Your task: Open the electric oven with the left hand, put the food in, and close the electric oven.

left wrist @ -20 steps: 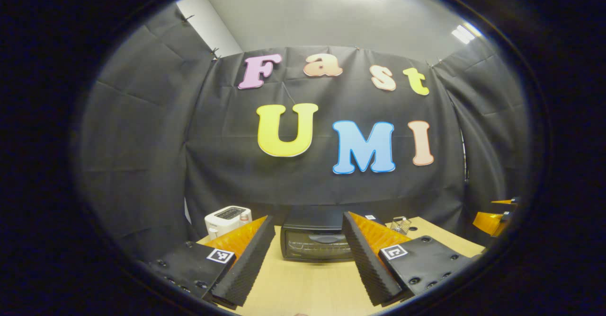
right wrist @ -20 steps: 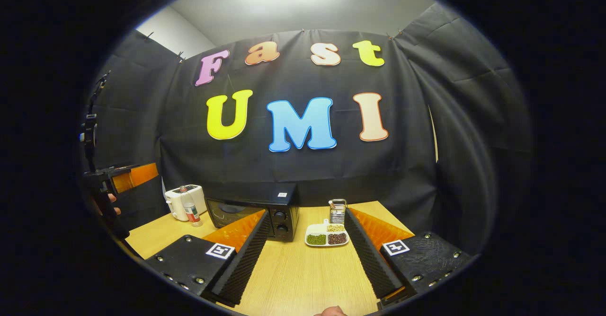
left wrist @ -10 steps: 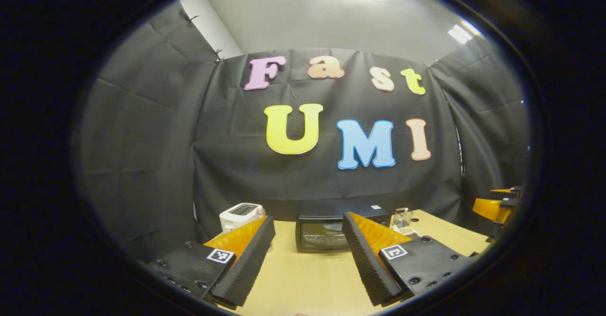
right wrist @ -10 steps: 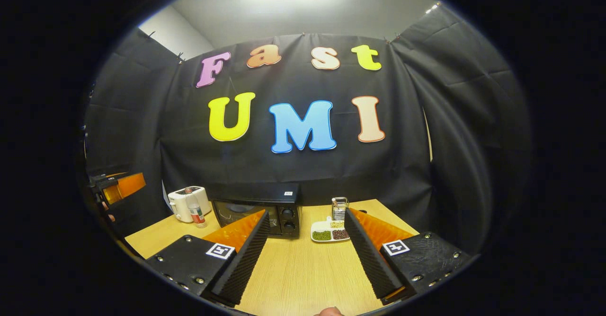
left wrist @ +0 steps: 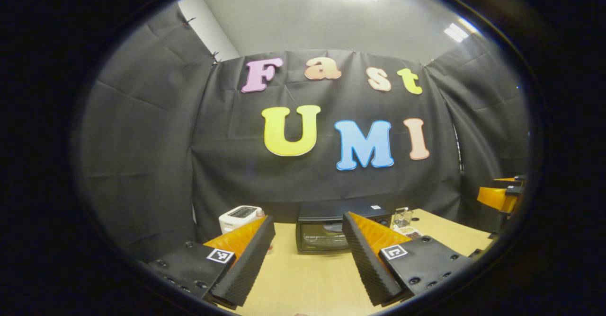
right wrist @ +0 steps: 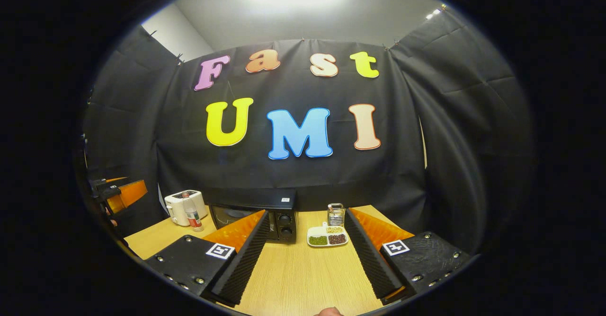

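White food plate (right wrist: 327, 237) beside oven (right wrist: 255, 214)

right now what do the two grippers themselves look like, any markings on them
The left gripper and the right gripper look alike: two long wedge-shaped fingers with ribbed inner faces and orange outer sides. Each finger sits on a flat black plate studded with screws, and each plate carries a small white square tag printed with a black pattern. Both grippers' jaws stand wide apart. No cables or sleeves are visible.

In the right gripper view, a finger (right wrist: 241, 254) hides the left front of the oven (right wrist: 258, 212); beside the oven, the tray's (right wrist: 327, 236) food is too small to identify.
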`<state>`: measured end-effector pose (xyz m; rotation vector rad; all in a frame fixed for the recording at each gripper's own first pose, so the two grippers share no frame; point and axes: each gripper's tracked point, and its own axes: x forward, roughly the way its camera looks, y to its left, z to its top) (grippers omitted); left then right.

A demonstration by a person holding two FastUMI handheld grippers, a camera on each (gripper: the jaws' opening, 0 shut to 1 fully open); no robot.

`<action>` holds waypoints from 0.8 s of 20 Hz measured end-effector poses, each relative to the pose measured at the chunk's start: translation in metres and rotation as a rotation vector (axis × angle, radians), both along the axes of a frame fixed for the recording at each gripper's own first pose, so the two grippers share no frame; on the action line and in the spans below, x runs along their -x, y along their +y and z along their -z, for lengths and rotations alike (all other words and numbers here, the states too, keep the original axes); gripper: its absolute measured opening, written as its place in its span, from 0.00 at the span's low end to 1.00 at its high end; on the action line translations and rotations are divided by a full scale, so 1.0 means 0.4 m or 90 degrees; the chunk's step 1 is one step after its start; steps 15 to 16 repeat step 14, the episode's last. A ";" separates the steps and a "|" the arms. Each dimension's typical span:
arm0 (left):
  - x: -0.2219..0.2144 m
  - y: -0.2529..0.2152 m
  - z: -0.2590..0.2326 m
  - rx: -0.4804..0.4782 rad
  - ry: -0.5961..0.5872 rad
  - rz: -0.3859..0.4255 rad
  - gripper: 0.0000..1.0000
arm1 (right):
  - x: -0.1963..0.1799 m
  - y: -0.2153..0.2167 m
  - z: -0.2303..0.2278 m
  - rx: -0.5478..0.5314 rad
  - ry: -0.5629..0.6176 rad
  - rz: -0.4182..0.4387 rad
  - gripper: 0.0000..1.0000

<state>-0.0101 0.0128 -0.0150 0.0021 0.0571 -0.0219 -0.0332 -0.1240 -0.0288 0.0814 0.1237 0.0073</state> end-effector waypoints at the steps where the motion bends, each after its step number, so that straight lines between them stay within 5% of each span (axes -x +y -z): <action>1: 0.000 -0.004 0.000 0.002 0.002 0.001 1.00 | 0.000 -0.004 -0.002 0.002 -0.001 0.002 0.98; 16: 0.002 0.000 -0.032 -0.009 -0.019 -0.004 0.91 | 0.003 -0.005 -0.033 0.017 -0.023 0.004 0.98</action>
